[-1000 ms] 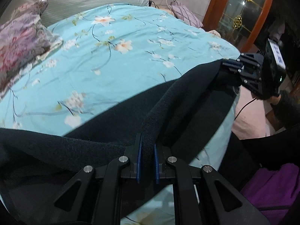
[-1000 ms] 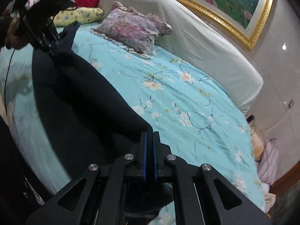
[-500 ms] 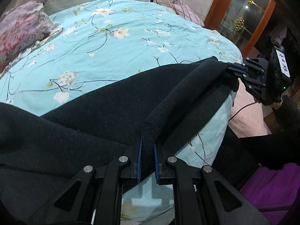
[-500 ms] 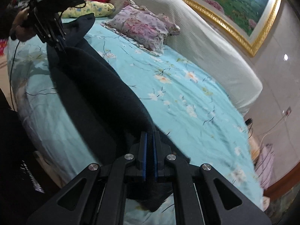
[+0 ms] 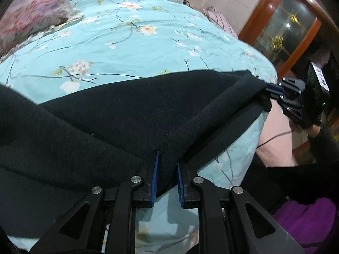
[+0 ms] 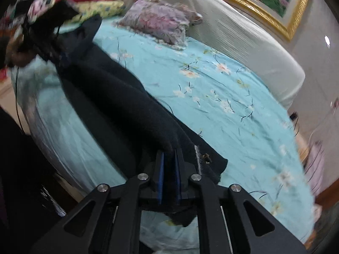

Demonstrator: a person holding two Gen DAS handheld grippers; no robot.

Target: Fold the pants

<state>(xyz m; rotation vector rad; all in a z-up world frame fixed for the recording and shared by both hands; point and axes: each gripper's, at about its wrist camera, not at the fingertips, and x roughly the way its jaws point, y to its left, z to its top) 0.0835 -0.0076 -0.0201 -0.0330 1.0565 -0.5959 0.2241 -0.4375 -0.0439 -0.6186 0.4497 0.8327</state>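
Both tools w/ jaws just easing apart, left tool [image 5: 166,181] & right tool [image 6: 168,174] are loosening on the black fleecy pants [image 5: 131,114], laying the folded edge along the turquoise floral bed [image 5: 118,33] at lower frame.

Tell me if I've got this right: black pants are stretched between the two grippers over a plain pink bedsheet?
Not quite. The black pants do stretch between the left gripper and the right gripper, but the bedsheet is turquoise with a flower print, not plain pink, as the right wrist view shows.
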